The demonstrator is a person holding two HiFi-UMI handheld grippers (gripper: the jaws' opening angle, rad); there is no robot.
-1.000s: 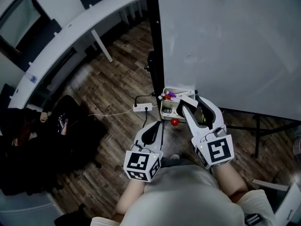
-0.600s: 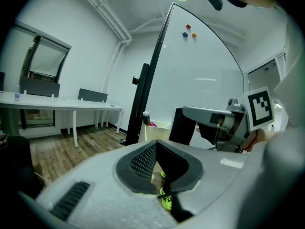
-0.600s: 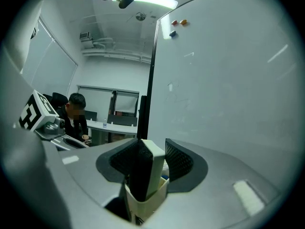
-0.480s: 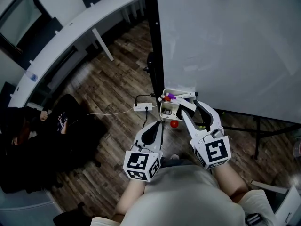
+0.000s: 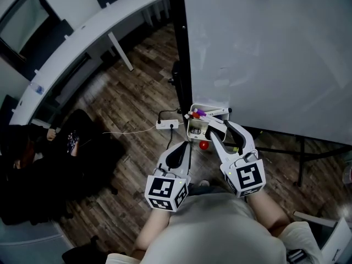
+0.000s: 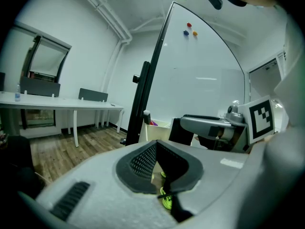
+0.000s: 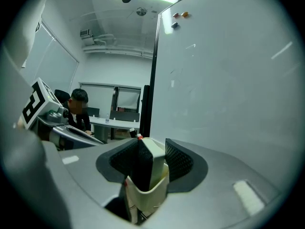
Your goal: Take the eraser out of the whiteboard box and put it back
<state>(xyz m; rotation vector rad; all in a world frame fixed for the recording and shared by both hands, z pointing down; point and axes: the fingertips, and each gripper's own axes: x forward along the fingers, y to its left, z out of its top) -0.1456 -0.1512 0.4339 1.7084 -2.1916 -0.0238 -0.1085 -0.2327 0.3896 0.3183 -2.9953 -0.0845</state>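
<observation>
Eraser [image 7: 151, 163] is upright between the right gripper's [image 7: 148, 151] jaws, black felt side left and white side right. Its lower end is already inside the mouth of the cream box [image 7: 147, 199]. The jaws stand fairly wide, clamped on the eraser's two faces.

In the head view the right gripper [image 5: 220, 126] is over the right half of the box [image 5: 197, 126], which hangs at the whiteboard's [image 5: 264, 48] bottom-left corner. The eraser itself is too hidden there to point out.

In the way:
- markers [image 5: 198, 113] with purple and red caps lie along the box's far edge, left of the jaws
- a red cap tip pokes up just behind the eraser in the right gripper view
- the whiteboard surface is close on the right

Left gripper [image 5: 179, 147] is near the box, a bit short of it. Its jaw tips are together with nothing in them; through the slit only floor and a green shoe [image 6: 167, 202] show.

Around:
- red ball [image 5: 204, 144] just under the box
- black frame post [image 5: 179, 43] at the board's left edge
- power strip [image 5: 166, 125] on the wood floor
- long white tabletop [image 5: 82, 43] at upper left
- magnets [image 7: 178, 15] high on the board
- seated person [image 7: 78, 111] in the background

Versus a second ago, the right gripper has come down and its jaws sit lower over the box, grip width unchanged. The left gripper hasn't moved.
</observation>
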